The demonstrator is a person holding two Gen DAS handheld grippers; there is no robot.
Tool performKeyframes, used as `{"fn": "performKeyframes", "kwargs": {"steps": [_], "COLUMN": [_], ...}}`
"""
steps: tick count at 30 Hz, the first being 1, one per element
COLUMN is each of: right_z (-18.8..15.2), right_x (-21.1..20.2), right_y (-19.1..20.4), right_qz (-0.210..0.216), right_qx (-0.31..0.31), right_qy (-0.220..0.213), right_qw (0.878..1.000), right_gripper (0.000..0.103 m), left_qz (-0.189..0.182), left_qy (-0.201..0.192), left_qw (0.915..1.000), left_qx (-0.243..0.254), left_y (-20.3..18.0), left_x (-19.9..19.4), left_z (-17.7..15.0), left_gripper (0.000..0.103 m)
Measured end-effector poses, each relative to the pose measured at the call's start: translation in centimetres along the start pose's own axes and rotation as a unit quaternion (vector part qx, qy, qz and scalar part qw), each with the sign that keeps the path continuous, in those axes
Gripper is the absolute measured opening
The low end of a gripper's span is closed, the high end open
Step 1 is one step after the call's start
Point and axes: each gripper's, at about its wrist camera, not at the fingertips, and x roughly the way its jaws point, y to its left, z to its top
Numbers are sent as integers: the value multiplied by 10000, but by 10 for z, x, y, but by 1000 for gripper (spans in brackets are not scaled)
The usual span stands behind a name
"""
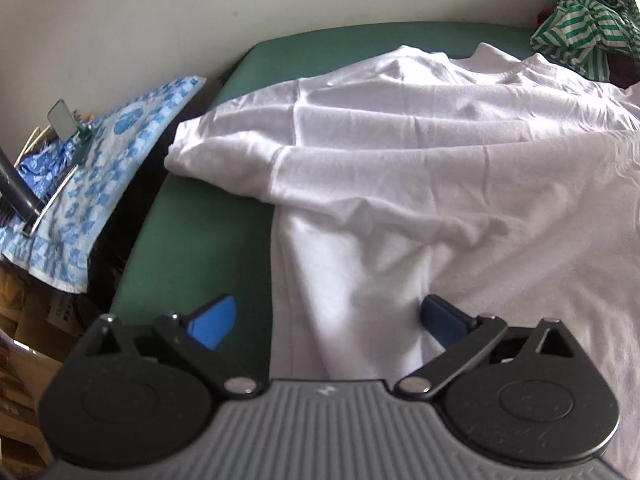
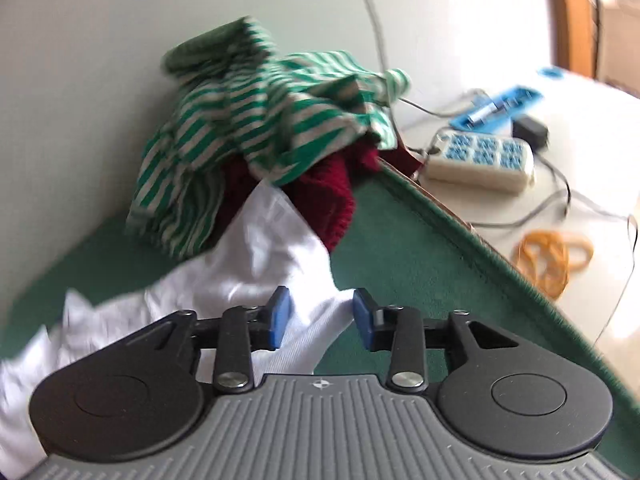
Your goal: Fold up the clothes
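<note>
A white T-shirt (image 1: 420,152) lies spread on the green table (image 1: 208,220), its left sleeve pointing left and its collar at the back. My left gripper (image 1: 326,318) is open wide over the shirt's left side edge, one blue pad over the green surface and one over the cloth. In the right wrist view, my right gripper (image 2: 320,318) is open with a white shirt corner (image 2: 260,264) lying between and under its blue pads. Nothing is clamped.
A pile of green-striped cloth (image 2: 248,128) over a dark red knit (image 2: 328,196) sits at the table's back right; it also shows in the left wrist view (image 1: 584,24). A blue-patterned cloth (image 1: 100,168) lies off the left edge. A power strip (image 2: 480,156), cables and yellow bands (image 2: 548,256) lie right of the table edge.
</note>
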Motion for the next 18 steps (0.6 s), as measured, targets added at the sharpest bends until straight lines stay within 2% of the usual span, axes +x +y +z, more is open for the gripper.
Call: {"fn": "performKeyframes", "kwargs": {"steps": [1,3,4,5,6,7,8,9,10,11,13,15,16,18], "right_z": [0,-1,0,0,1,4,7,7,7,6,0,-3,-2,-4], "right_x": [8,21,25,30,34,34,31,25,18,12,-2,-13,-12,8], "right_y": [4,20,29,37,46,49,50,57,65,76,106,132,146,176], "right_qz": [45,-20,-144,-269,-393,-531,-734,-914,-1065,-1191,-1206,-392,195,1071], "right_qx": [-72,-583,-915,-1247,-1577,-1561,-1405,-1379,-1408,-1558,-2112,-2459,-2600,-2652], "right_qy": [-4,-119,-141,-162,-183,-225,-257,-368,-525,-758,-1275,-1360,-1117,-215], "right_qw": [10000,9982,9956,9917,9865,9860,9870,9855,9829,9777,9616,9589,9589,9580], "right_gripper": [43,56,55,7,8,7,10,15,26,43,59,62,62,63], "left_qz": [-14,-16,-10,-8,-7,-58,-140,-188,-206,-217,-331,-505,-596,-684], "left_qy": [16,22,27,36,45,40,-20,-162,-342,-526,-883,-972,-991,-919], "left_qw": [10000,9999,9999,10000,10000,9999,9998,9996,9991,9983,9955,9937,9925,9902], "left_qx": [-53,-120,-109,-91,-74,-83,-111,-136,-132,-113,-34,236,390,801], "left_y": [2,3,2,2,1,2,6,11,16,22,31,28,25,12], "left_x": [1,1,-1,-2,-4,-6,-9,-14,-18,-21,-24,-10,-3,25], "left_z": [0,-1,0,1,2,5,10,18,30,42,72,111,131,164], "left_gripper": [102,102,102,101,92,86,78,80,83,90,97,100,100,100]}}
